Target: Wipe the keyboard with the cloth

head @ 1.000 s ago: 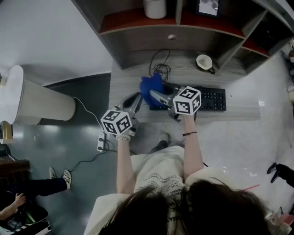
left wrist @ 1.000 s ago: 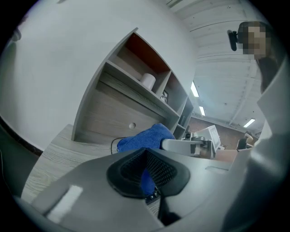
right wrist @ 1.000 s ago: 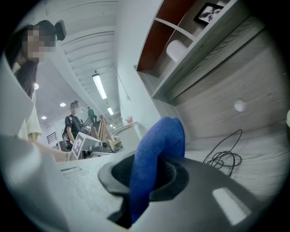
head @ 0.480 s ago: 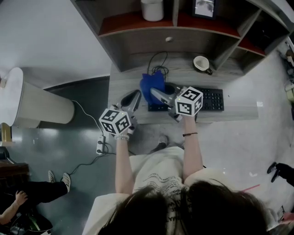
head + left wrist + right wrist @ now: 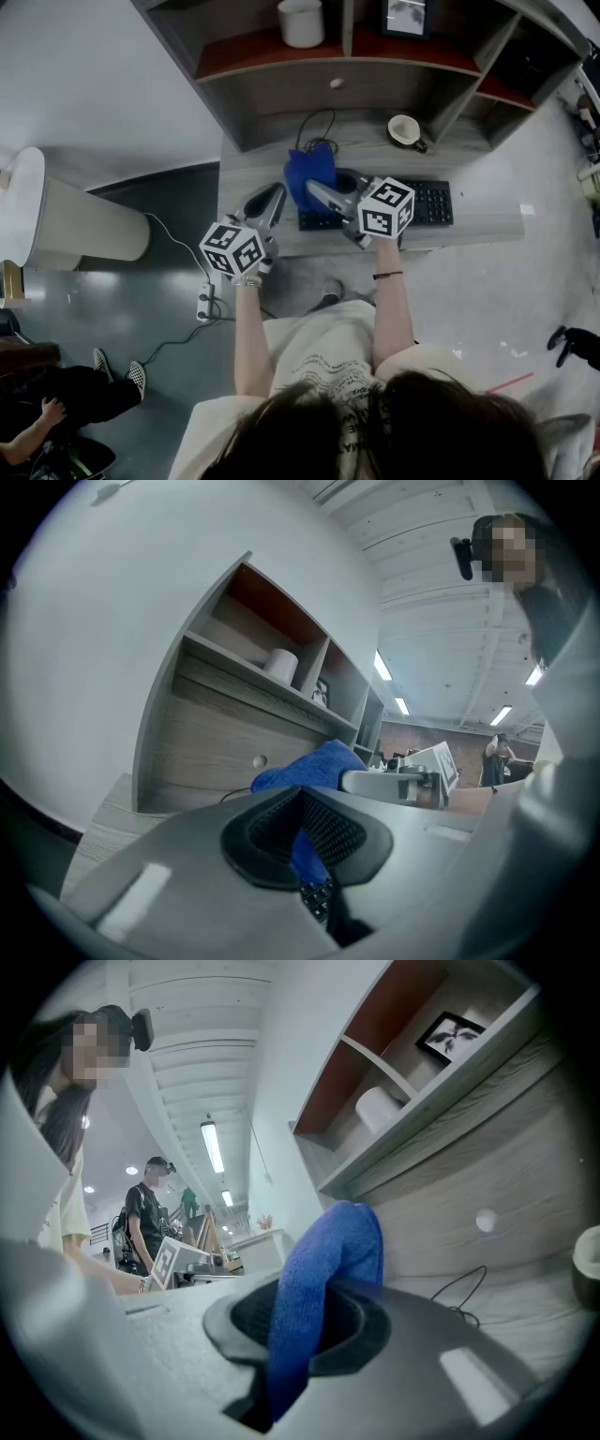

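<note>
The right hand-held gripper (image 5: 315, 191) has its jaws closed on a fold of the blue cloth (image 5: 307, 174), and only a narrow strip sits between the pads while most of the cloth bulges free beyond them. A hard sideways drag could therefore pull the cloth out, or bunch it so the jaw tips scrape the keys instead of the fabric. The left hand-held gripper (image 5: 271, 195) hovers just left of the cloth with its jaws apparently together on nothing, though the slit between its pads is hard to read. If the keyboard (image 5: 427, 202) is not braced, it may skate along the bench (image 5: 487, 223) under the wiping stroke. Farther back, a long sweep could snag the loose black cable (image 5: 319, 127) or nudge the cup (image 5: 405, 129) near the rear of the bench. The cloth hangs from the right jaws over the keyboard's left end, hiding that part. The right half of the keys lies uncovered, beyond the gripper's marker cube and near the person's right forearm.
</note>
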Demonstrator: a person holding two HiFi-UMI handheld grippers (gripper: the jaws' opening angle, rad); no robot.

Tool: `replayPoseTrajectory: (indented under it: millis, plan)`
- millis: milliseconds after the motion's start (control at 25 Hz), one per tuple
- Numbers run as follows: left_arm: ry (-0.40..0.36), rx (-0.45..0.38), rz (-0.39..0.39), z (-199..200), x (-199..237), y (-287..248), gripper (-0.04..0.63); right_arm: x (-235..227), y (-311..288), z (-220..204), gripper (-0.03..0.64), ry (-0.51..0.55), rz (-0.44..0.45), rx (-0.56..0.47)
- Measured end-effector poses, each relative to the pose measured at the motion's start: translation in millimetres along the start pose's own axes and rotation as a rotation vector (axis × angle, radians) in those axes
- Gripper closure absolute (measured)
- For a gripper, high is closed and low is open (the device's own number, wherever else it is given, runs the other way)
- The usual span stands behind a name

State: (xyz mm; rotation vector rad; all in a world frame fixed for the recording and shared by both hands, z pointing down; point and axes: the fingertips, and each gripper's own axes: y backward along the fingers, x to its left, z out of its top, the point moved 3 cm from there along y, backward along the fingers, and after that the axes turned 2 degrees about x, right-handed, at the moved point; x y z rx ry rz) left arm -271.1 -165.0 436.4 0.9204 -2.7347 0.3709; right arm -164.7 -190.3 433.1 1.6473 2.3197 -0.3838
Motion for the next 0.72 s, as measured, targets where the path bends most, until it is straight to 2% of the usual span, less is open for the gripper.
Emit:
replayPoseTrajectory:
  millis: [720]
  plan:
    - [-0.011,0.002,-0.002,1.7,-4.4,-6.7,0.591,-7.2,8.9,4.3,0.558,0.005,-0.017,-0.016]
